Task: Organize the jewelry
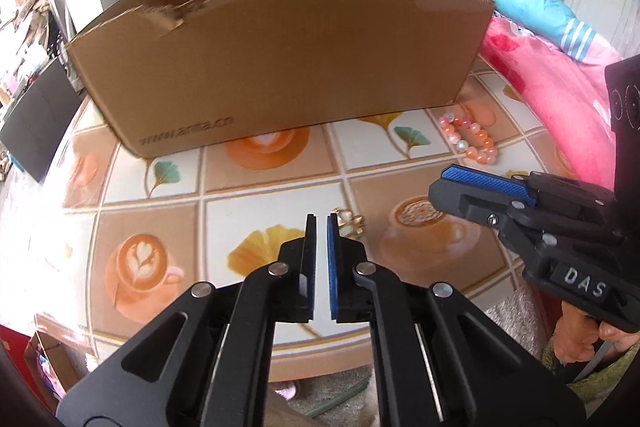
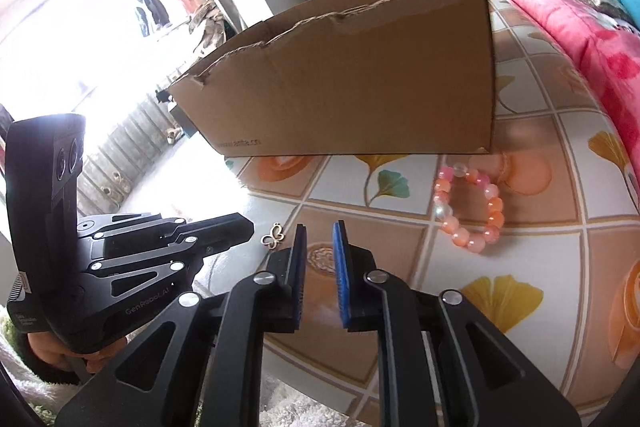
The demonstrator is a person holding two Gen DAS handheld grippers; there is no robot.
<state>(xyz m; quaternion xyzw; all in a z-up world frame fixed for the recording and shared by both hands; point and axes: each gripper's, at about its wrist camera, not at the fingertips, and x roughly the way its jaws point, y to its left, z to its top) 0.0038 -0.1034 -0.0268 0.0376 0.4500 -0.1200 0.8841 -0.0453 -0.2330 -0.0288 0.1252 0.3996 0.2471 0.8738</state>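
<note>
Right wrist | pink-orange bead bracelet (image 2: 470, 211) lies looped | right fingers (image 2: 320, 231) parted, empty | left fingers (image 1: 321, 221) clenched

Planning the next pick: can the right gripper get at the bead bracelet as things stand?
Probably yes. The bracelet lies flat on the table, ahead and right of the right gripper, with bare tabletop between them. The box sits behind it, apart. The jaws stand a little apart, empty, likely too narrow for a bead.

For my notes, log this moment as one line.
left gripper: shut, empty | right gripper: open, empty | pink beaded bracelet, gold butterfly charm: on table | brown cardboard box: behind
</note>
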